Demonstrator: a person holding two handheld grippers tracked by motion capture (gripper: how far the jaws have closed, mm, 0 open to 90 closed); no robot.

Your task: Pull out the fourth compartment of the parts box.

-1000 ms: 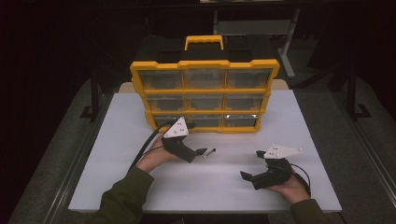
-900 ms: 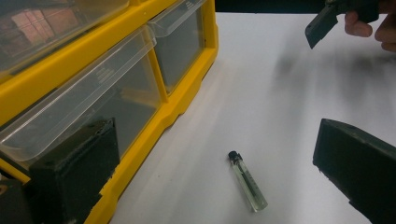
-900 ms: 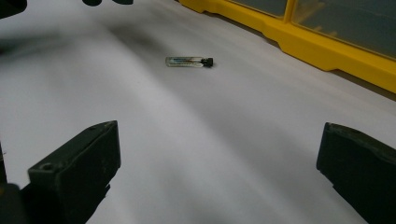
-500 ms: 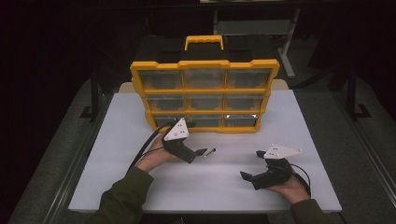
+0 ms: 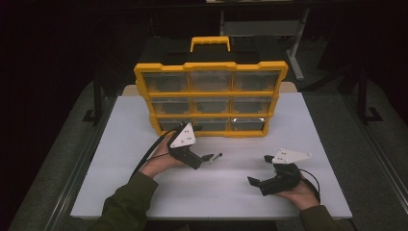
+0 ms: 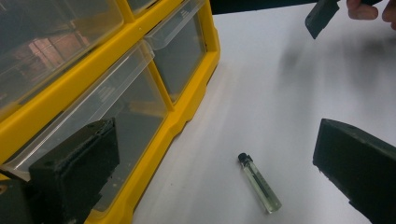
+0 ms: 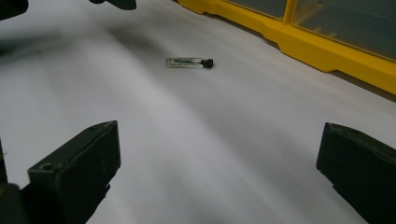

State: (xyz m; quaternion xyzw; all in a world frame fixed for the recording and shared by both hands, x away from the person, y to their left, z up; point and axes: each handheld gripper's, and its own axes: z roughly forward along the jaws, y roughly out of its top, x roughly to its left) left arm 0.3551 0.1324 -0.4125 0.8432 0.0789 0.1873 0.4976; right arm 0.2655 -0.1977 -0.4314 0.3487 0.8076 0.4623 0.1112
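A small clear glass vial with a black cap point(image 5: 216, 156) lies flat on the white table point(image 5: 125, 139), just in front of the yellow drawer organizer point(image 5: 210, 91). My left gripper point(image 5: 204, 161) stands open right by the vial. In the left gripper view the vial point(image 6: 259, 183) lies on the table between my wide-apart jaws, untouched, with the left gripper point(image 6: 215, 186) low over it and the organizer point(image 6: 154, 98) beside the left jaw. My right gripper point(image 5: 259, 169) rests open near the front right. Its view shows the vial point(image 7: 189, 62) far ahead of the open right gripper point(image 7: 215, 182).
The organizer stands upright at the back of the table with three rows of shut clear drawers and a yellow handle point(image 5: 210, 42) on top. A dark metal frame point(image 5: 96, 96) runs along the table's left side. The yellow base point(image 7: 322, 51) borders the right gripper view.
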